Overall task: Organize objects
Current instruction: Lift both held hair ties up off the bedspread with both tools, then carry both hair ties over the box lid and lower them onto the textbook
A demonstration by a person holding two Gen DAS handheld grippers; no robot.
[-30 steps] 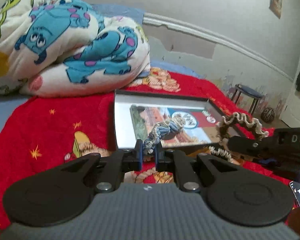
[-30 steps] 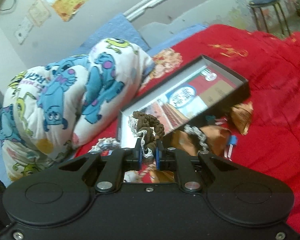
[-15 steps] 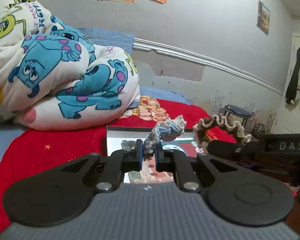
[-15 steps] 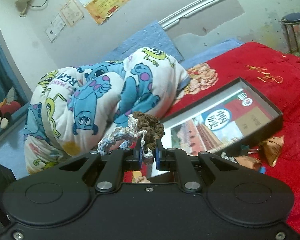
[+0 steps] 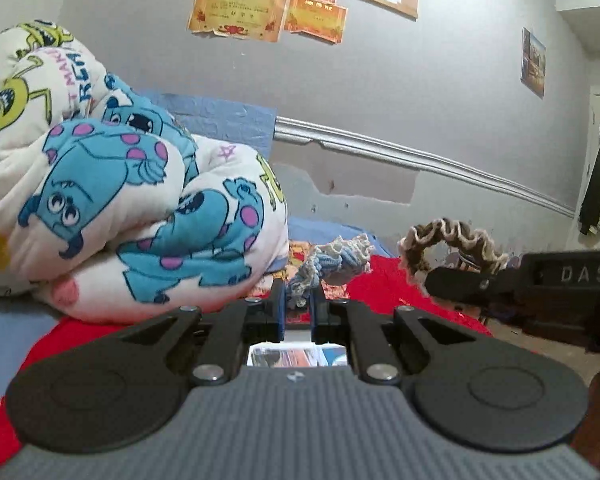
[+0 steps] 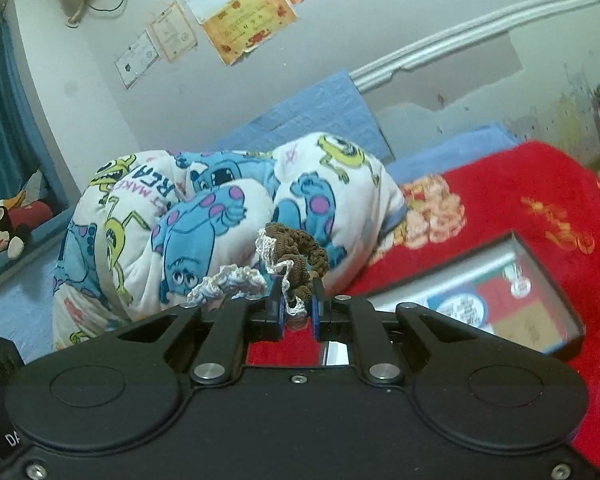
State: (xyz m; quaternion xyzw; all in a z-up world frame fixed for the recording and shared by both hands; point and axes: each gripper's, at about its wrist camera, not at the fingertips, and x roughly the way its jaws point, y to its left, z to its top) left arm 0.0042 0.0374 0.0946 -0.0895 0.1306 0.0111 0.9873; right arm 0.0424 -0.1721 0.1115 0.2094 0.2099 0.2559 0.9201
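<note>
Left wrist view: my left gripper (image 5: pixel 298 300) is clamped on a blue-and-white crocheted scrunchie (image 5: pixel 334 260), held up in the air above the red blanket (image 5: pixel 396 292). Off to the right my right gripper (image 5: pixel 432 276) pokes in from the side, carrying a brown scrunchie (image 5: pixel 452 236) with a pale frilled edge. The cartoon-print quilt (image 5: pixel 140 208) is heaped on the left; a sliver of the open box (image 5: pixel 296 354) shows under my fingers.

Right wrist view: my right gripper (image 6: pixel 296 304) is pinched tight on the brown scrunchie (image 6: pixel 300 252) — its loop stands above the pads. The blue-and-white scrunchie (image 6: pixel 228 278) hangs just beside it to the left. The box (image 6: pixel 540 280) lies on the red blanket (image 6: pixel 540 184) to the right, below both scrunchies.
</note>
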